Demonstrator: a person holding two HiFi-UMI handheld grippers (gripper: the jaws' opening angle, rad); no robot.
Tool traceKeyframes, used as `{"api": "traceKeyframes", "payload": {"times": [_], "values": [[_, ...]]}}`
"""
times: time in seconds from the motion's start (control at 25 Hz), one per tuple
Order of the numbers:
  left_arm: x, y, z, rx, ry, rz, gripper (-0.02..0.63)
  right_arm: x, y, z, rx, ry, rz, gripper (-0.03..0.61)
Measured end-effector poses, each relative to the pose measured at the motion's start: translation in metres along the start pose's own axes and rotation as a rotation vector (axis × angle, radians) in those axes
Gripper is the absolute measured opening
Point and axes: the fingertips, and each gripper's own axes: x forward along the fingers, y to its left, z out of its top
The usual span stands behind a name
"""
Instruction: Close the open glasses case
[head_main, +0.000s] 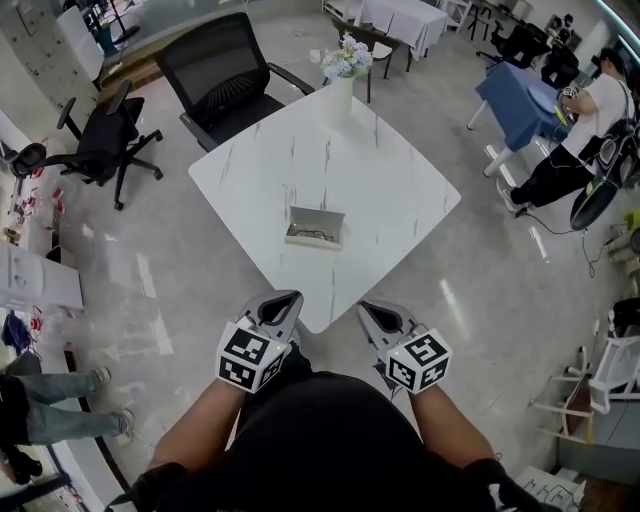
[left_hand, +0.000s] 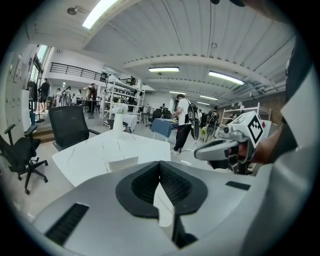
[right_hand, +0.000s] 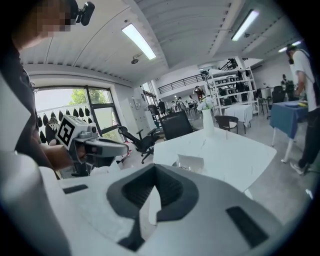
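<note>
Where the white marbled worktop (head_main: 400, 190) comes to its near corner, the holdings are as follows.

1. Glasses case (head_main: 315, 228): open, with the lid raised on the far side. It lies flat near the middle of the worktop, with what looks like a thin pair of glasses inside.
2. Left claw (head_main: 284, 303): clenched tip to tip on nothing. It is held by the left side of the near corner, well apart from the case.
3. Right claw (head_main: 374, 313): likewise clenched and empty. It is held by the right side of the same corner, also well apart from the case.
4. White vase (head_main: 341, 98): upright at the far corner, holding pale flowers.
5. Black office chair (head_main: 225, 70): on the floor beyond the far-left edge. A second black chair (head_main: 105, 140) stands farther left.
6. Person in a white top (head_main: 600, 110): beside a blue-covered table (head_main: 515, 95), far right.
</note>
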Motion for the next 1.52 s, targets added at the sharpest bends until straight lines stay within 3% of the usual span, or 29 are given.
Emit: {"api": "traceKeyframes", "payload": {"times": [0.6,1.08,1.52], "values": [[0.031,0.104,0.024,0.097,0.028,-0.085,0.003,0.090,-0.021,0.057,0.009,-0.051,-0.131,0.002],[0.034,0.115,0.025,0.045,-0.001,-0.074,0.005,0.096,-0.033,0.052,0.035,-0.023,-0.134,0.002],[0.042,0.118,0.030,0.075,0.003,-0.063,0.003,0.103,-0.041,0.062,-0.008,-0.035,-0.119,0.002]]}}
